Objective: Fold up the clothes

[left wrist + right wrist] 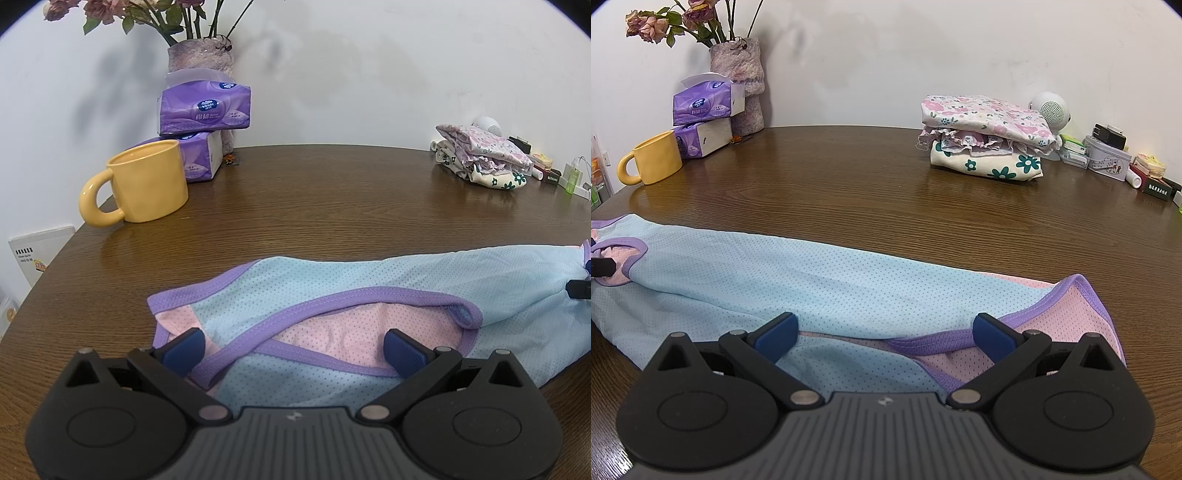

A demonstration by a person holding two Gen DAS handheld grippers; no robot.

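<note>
A light blue mesh garment (424, 280) with purple trim and pink lining lies along the front of the brown wooden table (314, 192). My left gripper (293, 349) is open, its blue pads on either side of the purple-edged opening at the garment's left end. My right gripper (884, 332) is open over the garment's (820, 273) right end, its pads on either side of the blue and pink hem. Each gripper's tip shows at the edge of the other view.
A yellow mug (147, 182), two purple tissue packs (205, 110) and a vase of dried roses (201, 55) stand at the back left. A pile of folded floral clothes (988, 142) sits at the back right with a white speaker (1051, 109) and small boxes (1108, 157).
</note>
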